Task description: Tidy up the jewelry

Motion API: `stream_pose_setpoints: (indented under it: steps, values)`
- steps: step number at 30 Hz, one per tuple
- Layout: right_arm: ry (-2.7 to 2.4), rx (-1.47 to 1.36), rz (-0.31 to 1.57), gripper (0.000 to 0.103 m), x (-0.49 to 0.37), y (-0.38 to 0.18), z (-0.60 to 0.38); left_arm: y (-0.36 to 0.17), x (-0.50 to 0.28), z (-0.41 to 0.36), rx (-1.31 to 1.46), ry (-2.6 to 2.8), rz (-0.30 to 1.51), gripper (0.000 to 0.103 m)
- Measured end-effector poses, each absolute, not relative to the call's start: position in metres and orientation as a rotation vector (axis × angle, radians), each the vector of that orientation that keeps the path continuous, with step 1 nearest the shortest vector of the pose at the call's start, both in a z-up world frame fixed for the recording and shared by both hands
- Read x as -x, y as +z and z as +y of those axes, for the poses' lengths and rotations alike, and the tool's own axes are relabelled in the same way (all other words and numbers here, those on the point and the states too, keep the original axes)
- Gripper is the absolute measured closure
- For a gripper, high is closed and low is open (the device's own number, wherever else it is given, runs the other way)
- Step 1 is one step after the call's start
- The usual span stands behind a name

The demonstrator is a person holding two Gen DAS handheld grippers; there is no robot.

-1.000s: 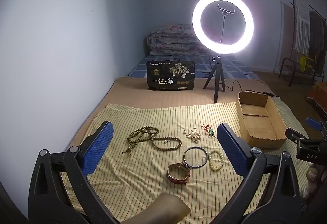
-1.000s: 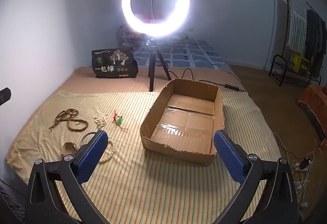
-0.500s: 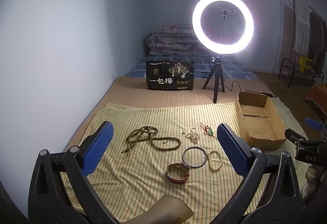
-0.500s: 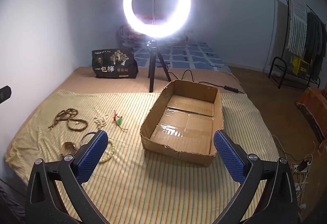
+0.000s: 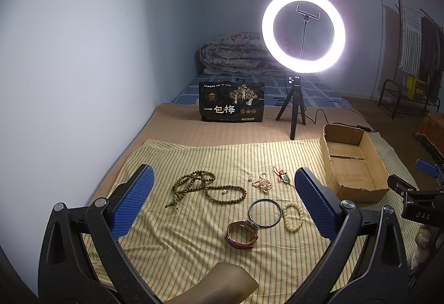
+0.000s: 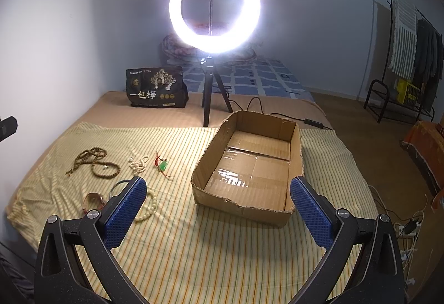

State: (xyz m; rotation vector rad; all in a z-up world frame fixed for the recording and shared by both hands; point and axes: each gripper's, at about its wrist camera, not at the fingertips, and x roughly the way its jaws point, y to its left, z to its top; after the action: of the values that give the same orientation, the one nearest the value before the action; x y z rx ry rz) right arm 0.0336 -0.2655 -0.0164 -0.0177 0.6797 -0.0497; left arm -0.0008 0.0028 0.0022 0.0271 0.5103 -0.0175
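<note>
Cardboard box sits empty at 2 o'clock of the jewelry on the striped cloth; both grippers, left and right, hover spread and empty; advise pinching the watch by its strap first

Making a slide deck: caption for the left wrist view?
Open left gripper above jewelry on striped cloth, empty cardboard box alongside.
</note>
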Motion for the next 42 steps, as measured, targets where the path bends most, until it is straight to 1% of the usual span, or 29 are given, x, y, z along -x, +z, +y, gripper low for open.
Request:
stream_pose_setpoints:
  steps: [42]
  values:
    - [-0.047,0.022,0.673,0.001,-0.0335,-0.0128,-0.2637,0.0005,0.0009,0.0037,-0.027,-0.017,0.513,0.0]
